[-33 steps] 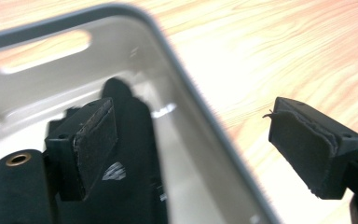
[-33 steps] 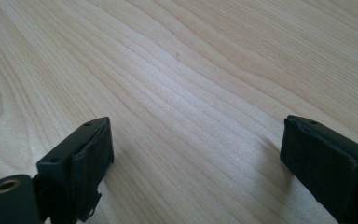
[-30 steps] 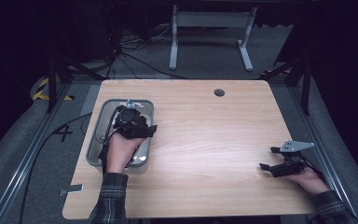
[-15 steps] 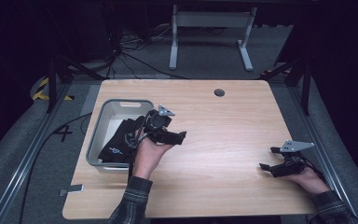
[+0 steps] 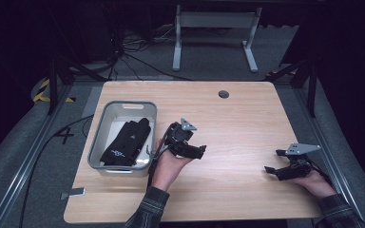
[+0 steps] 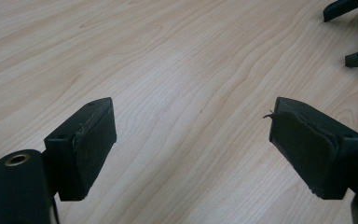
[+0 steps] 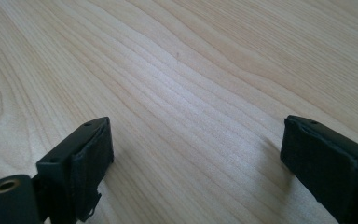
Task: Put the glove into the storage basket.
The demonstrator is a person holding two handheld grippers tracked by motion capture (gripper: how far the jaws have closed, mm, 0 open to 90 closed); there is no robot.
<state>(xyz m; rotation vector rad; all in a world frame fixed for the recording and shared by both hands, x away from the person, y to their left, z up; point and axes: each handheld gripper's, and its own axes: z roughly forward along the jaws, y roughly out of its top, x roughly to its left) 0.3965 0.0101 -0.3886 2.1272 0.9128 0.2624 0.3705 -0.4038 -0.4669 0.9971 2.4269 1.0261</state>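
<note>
Left gripper (image 5: pixel 200 151) sitting mid-table, held in left hand (image 5: pixel 167 165), pointing right, jaws gaping wide with nothing between. Left forearm (image 5: pixel 149 209) in plaid sleeve coming up from bottom edge. Right gripper (image 5: pixel 272 161) lying low near right edge, held in right hand (image 5: pixel 316 183), pointing left toward left gripper, jaws spread wide, nothing gripped. Grippers well apart. In left gripper view, right gripper's jaw tips showing at top right corner.

grey bin (image 5: pixel 98 138), black cloth (image 5: pixel 127 141), wooden table (image 5: pixel 247 118)
</note>
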